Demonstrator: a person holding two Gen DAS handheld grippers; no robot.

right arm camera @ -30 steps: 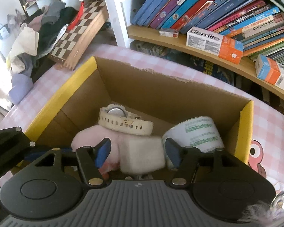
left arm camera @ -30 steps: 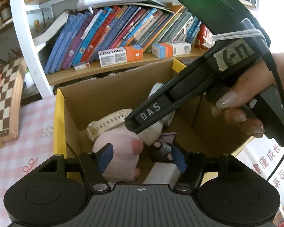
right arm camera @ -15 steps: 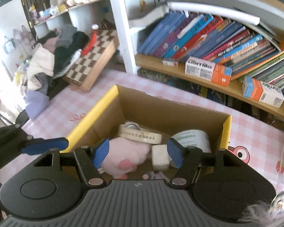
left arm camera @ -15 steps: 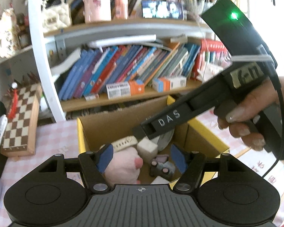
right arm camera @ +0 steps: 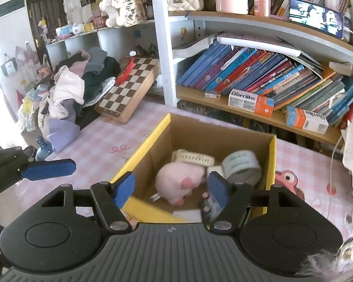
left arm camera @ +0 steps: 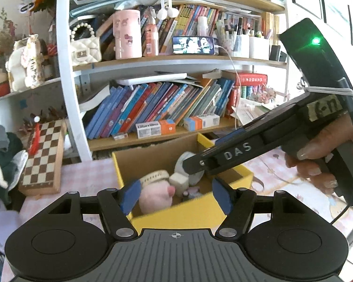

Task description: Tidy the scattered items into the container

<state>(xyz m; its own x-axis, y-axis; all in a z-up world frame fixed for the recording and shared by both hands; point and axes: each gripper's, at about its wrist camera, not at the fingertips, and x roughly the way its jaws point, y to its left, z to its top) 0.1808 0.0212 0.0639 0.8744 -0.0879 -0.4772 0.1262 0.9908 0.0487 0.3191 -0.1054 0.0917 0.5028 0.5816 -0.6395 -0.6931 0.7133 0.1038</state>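
both tools are held above the near edge of the cardboard box (right arm camera: 223,141), apparently for a view down into it. the right gripper (right arm camera: 170,191) has its blue pads spread wide and nothing between them. the left gripper (left arm camera: 175,196) is likewise spread wide and empty. inside the box lie a pink plush toy (right arm camera: 180,182), a white watch (right arm camera: 193,158) behind it, a small white block (right arm camera: 215,170) and a roll of tape (right arm camera: 242,166) against the right wall. the scattered items seen here thus already sit in the container, and the pink checked tablecloth (right arm camera: 101,138) around it shows no loose items in these views. a small dark object with round caps at the box's near corner is blurred and partly behind the right pad; its identity cannot be told. a flat white piece at the near wall is cut off by the tool body. the table's near side is hidden. beyond stand a folded chessboard (right arm camera: 129,89) and a crowded bookshelf (right arm camera: 258,75).
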